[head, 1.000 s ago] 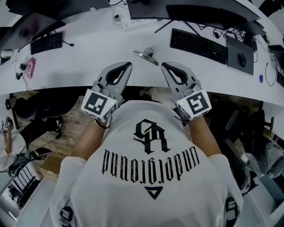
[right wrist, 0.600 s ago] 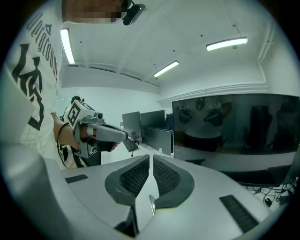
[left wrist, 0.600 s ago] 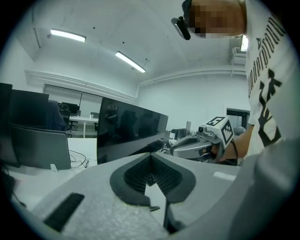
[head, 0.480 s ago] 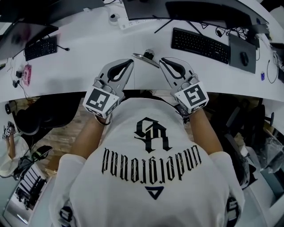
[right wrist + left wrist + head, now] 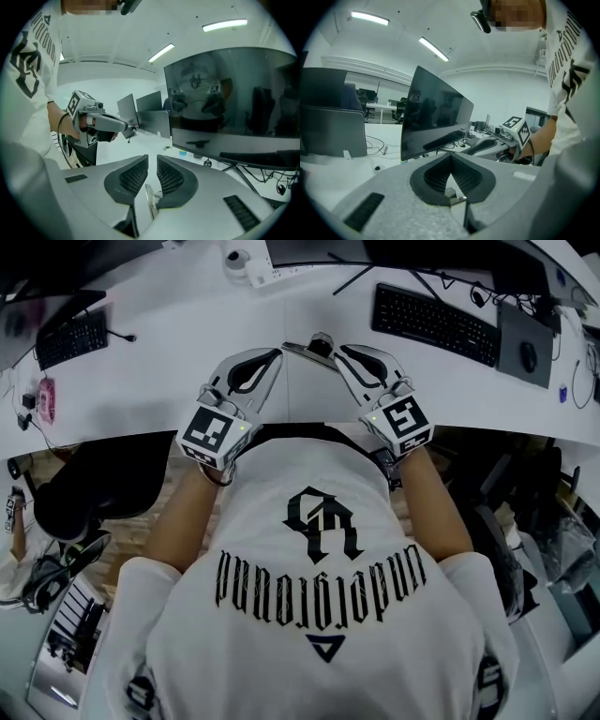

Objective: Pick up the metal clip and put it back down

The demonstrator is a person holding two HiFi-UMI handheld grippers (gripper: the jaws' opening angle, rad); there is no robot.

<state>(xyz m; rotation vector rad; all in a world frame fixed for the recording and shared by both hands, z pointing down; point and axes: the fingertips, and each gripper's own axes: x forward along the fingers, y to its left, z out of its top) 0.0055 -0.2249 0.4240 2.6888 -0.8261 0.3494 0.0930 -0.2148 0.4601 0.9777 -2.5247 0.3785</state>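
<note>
In the head view the metal clip, a flat silver piece with a round knob, lies on the white desk. My two grippers close in on it from either side. The left gripper has its tip at the clip's left end, and its pads meet at the tip: shut, with nothing seen in them. The right gripper reaches the clip's right end. Its jaws are opening: a narrow slit shows between the pads and nothing lies in it. I cannot tell whether either tip touches the clip.
A black keyboard and a mouse on its pad lie to the back right. Another keyboard sits at the far left. A dark monitor stands just behind the clip. The desk's front edge runs under my wrists, above a dark chair.
Both grippers have moved forward over the desk, and their tips have drawn together onto the clip from either side. The clip itself has not visibly shifted on the desk.
</note>
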